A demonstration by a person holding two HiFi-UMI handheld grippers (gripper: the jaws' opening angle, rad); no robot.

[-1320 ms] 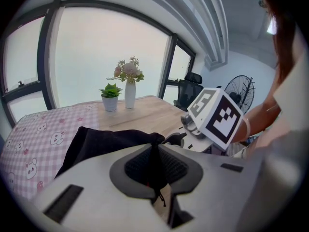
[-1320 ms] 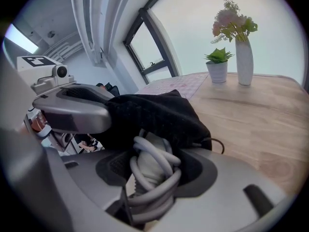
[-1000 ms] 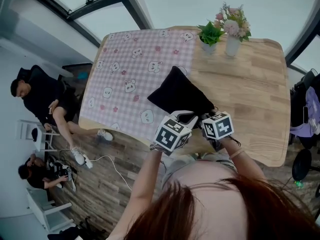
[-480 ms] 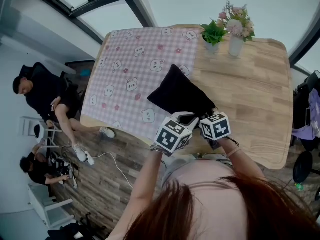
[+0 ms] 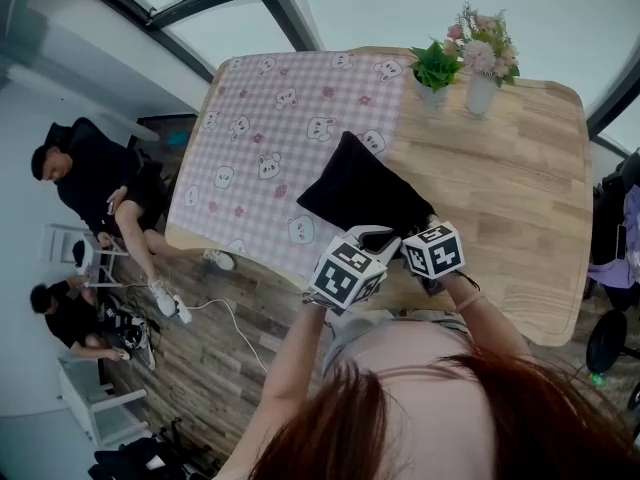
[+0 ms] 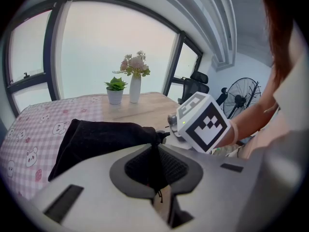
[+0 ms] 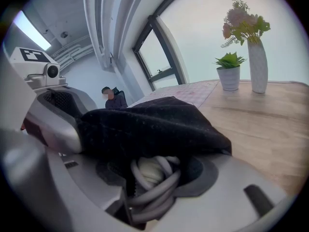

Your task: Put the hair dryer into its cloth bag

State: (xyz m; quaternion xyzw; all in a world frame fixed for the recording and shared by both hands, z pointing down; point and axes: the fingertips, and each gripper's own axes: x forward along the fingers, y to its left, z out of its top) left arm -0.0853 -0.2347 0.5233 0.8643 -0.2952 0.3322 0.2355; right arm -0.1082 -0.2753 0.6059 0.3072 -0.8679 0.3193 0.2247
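Left claw [image 6: 155,164] pinches the mouth of the soft black cloth bag [image 5: 365,186] lying on the wooden worktop [image 5: 505,183]. Right claw [image 7: 152,190] clamps the coiled grey cord [image 7: 145,170] there; cloth hides the hair dryer's body.

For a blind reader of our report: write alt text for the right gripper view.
The right gripper is closed on a coil of grey cord, with the black cloth bag draped over it. Beyond lie a wooden table, a potted plant and a vase of flowers.
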